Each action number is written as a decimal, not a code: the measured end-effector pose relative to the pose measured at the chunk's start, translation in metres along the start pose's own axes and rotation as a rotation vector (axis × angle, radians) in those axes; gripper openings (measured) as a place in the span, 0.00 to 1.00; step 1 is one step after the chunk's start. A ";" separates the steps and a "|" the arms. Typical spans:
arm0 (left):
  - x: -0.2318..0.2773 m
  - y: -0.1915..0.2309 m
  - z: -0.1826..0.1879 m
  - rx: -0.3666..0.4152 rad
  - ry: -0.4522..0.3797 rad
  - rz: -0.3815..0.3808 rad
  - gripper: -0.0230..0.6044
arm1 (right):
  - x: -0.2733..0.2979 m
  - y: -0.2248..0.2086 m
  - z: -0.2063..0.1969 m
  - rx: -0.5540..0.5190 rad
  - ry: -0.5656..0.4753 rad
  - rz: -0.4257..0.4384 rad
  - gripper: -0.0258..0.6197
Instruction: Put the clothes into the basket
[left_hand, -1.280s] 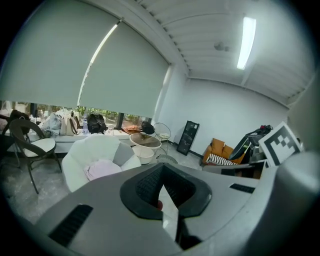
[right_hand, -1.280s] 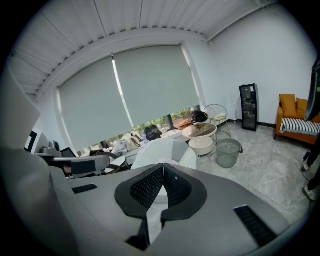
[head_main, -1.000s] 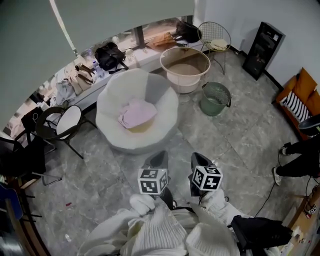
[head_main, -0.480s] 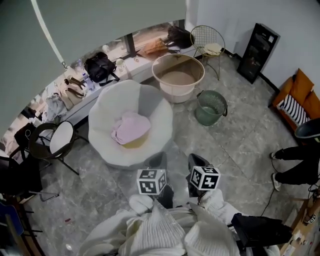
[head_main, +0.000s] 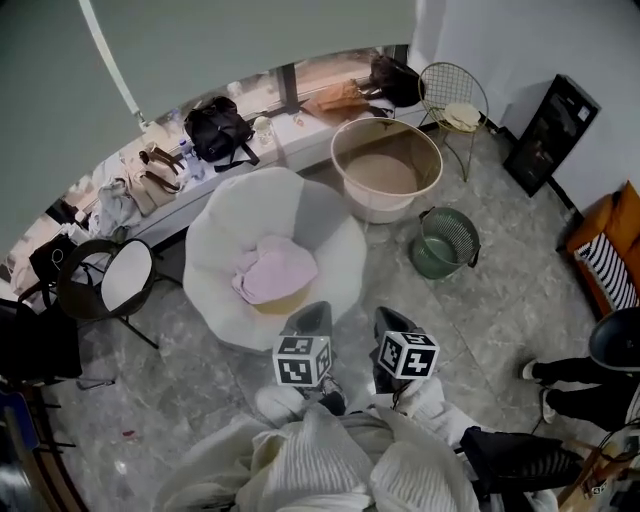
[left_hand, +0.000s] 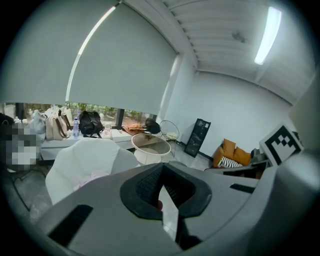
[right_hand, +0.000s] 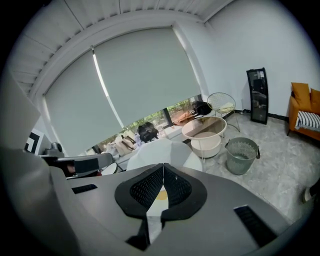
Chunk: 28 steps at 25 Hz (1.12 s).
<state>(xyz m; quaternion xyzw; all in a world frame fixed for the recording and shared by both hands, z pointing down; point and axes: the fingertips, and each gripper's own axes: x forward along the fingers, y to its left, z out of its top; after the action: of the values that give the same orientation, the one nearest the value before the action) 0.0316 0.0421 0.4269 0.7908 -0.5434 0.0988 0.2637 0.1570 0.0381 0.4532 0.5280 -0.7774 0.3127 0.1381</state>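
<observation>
Left gripper (head_main: 315, 318), grey jaws closed together on nothing, right gripper (head_main: 392, 322) just beside it, likewise closed and empty, crumpled pink garment (head_main: 275, 275) lying in round white padded chair (head_main: 225, 230) ahead, large round beige basket (head_main: 390, 208) on floor beyond.

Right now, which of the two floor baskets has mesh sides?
The small green basket, to the right of the big beige basket, whose walls look solid.
</observation>
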 end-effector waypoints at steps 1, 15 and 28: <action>0.007 0.012 0.003 -0.017 0.001 0.014 0.03 | 0.013 0.003 0.005 -0.008 0.009 0.010 0.08; 0.044 0.124 0.023 -0.183 0.014 0.216 0.03 | 0.122 0.028 0.045 -0.084 0.141 0.097 0.08; 0.093 0.191 0.049 -0.385 -0.017 0.497 0.03 | 0.251 0.061 0.081 -0.286 0.350 0.379 0.08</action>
<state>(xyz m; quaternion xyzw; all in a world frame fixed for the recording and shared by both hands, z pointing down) -0.1123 -0.1104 0.4857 0.5701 -0.7309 0.0491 0.3719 0.0090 -0.1827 0.5073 0.2868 -0.8627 0.3063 0.2823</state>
